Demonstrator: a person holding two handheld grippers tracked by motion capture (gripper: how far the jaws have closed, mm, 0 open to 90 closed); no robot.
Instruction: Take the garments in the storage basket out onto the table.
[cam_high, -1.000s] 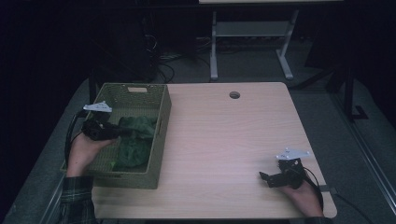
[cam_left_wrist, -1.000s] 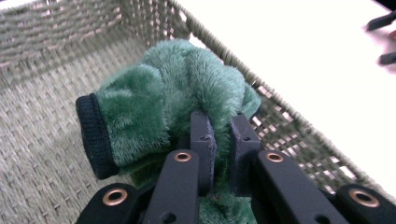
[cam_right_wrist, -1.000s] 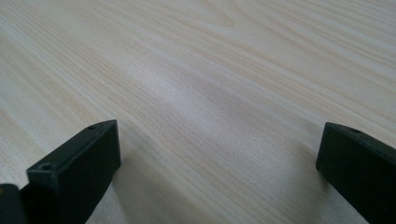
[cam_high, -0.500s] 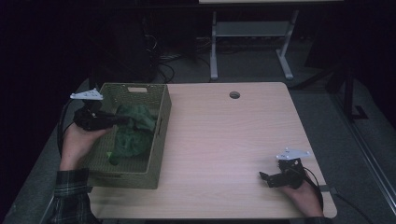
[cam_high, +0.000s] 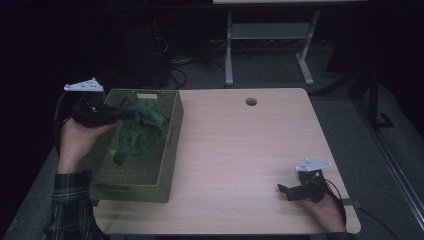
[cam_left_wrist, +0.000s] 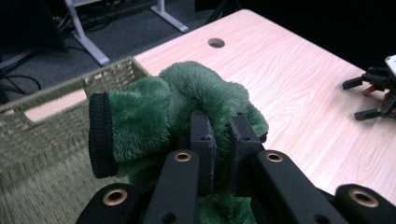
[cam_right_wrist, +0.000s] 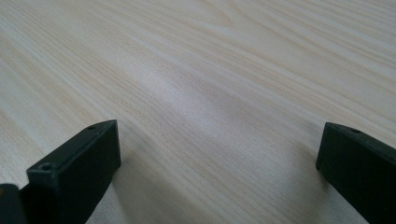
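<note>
While my left hand-held gripper (cam_left_wrist: 219, 140) is clamped on the green fleece garment (cam_left_wrist: 187, 102), above the wicker basket (cam_high: 170, 150), it hangs limp: soft, light, likely stretchy. Grip a bunched fold, not the black cuff (cam_left_wrist: 99, 135). Right hand-held gripper (cam_high: 290, 191) sits apart on the desk (cam_high: 240, 150).

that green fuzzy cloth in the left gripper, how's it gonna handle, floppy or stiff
Probably floppy: the green plush cloth droops from the left hand-held gripper into the woven basket. Likely light, since one small pinch holds it up. The fuzzy pile bunches around the pads, so slipping seems unlikely.
</note>
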